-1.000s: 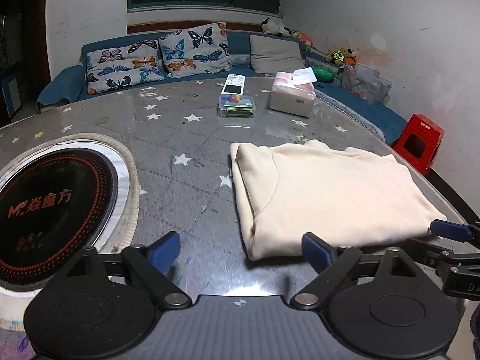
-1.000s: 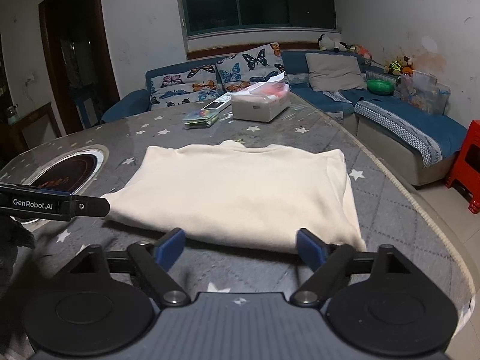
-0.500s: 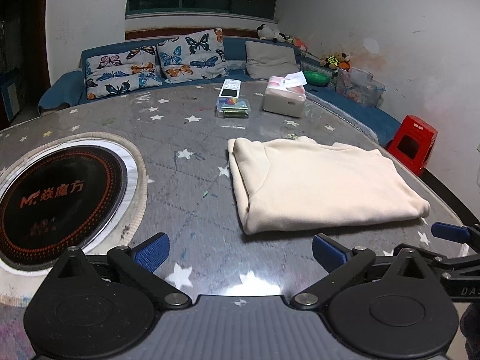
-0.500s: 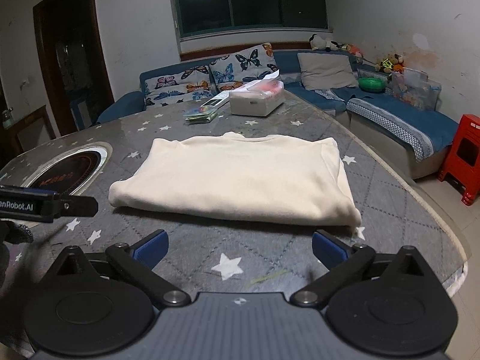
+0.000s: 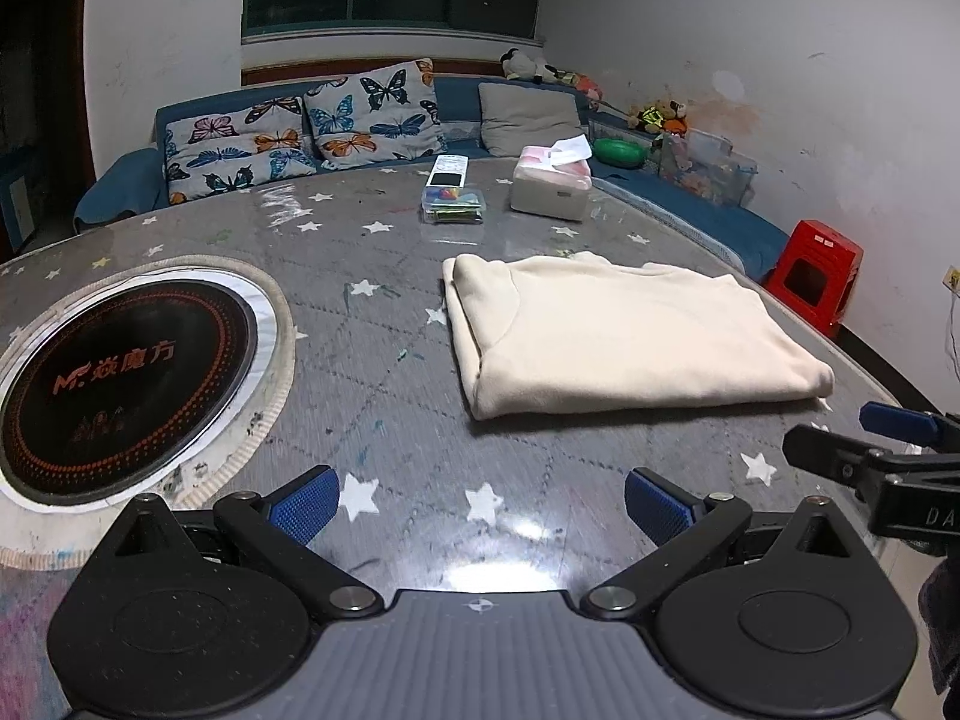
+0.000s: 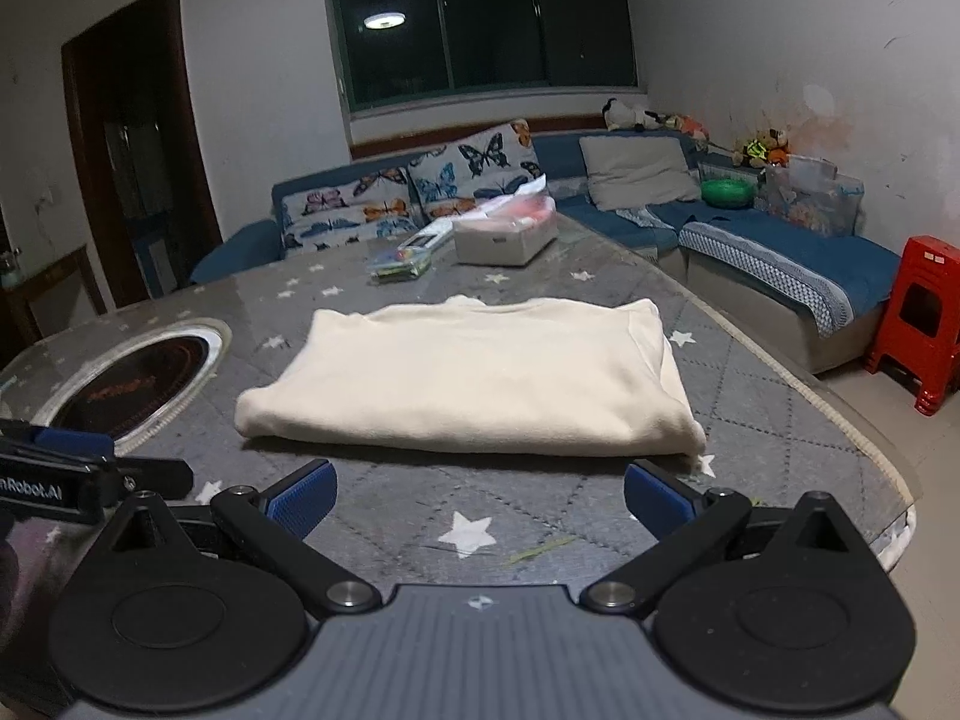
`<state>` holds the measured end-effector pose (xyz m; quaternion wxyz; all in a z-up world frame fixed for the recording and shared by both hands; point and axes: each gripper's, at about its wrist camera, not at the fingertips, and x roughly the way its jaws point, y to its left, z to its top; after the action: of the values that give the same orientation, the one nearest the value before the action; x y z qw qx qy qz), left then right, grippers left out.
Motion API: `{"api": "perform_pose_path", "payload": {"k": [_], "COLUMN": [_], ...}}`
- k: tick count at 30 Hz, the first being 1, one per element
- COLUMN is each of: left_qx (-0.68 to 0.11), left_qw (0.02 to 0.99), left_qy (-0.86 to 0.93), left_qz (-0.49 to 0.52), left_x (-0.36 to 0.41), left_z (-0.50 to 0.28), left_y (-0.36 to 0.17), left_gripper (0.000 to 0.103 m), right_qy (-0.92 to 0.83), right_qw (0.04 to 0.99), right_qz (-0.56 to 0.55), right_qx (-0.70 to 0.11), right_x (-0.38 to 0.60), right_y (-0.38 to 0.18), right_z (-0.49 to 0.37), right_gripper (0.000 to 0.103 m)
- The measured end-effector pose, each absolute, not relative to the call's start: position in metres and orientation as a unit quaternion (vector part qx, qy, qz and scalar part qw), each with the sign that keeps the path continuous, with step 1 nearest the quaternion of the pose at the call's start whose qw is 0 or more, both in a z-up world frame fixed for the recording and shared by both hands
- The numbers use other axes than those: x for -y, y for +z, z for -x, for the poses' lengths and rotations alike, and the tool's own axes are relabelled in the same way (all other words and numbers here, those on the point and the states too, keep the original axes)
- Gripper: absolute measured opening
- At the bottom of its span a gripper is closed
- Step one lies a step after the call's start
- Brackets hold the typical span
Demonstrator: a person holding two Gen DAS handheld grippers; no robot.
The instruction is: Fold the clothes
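Observation:
A cream garment (image 5: 624, 330) lies folded into a flat rectangle on the grey star-patterned table (image 5: 384, 312); it also shows in the right wrist view (image 6: 480, 384). My left gripper (image 5: 480, 504) is open and empty, held above the table short of the garment's near edge. My right gripper (image 6: 477, 498) is open and empty, also back from the garment. The right gripper's fingers (image 5: 840, 450) enter the left wrist view at the right. The left gripper's fingers (image 6: 150, 471) show at the left of the right wrist view.
A round black induction hob (image 5: 120, 384) is set into the table on the left. A tissue box (image 5: 552, 186), a remote and a small clear box (image 5: 453, 204) stand at the far side. A blue sofa (image 6: 780, 252) and red stool (image 6: 921, 312) lie beyond the table edge.
Both grippers have drawn back and up from the folded garment, with jaws a little wider. The garment has stayed still on the table.

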<state>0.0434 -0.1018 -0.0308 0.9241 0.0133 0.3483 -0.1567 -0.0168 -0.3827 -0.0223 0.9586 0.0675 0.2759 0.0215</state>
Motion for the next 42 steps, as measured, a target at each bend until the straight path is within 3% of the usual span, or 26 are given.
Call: {"api": "perform_pose_path", "payload": {"k": [42], "left_qx": [-0.291], "left_qw": [0.942], "left_qy": [-0.162], "left_qz": [-0.037], "left_x": [0.093], "left_z": [0.028], "left_y": [-0.019], "left_gripper": [0.103], "right_qy": [-0.004], "right_qw": [0.966], "right_qz": [-0.092], "right_qx": [-0.243], "right_x": [0.359], "right_y": [-0.01], "right_z": [0.086], "right_gripper": [0.103]}}
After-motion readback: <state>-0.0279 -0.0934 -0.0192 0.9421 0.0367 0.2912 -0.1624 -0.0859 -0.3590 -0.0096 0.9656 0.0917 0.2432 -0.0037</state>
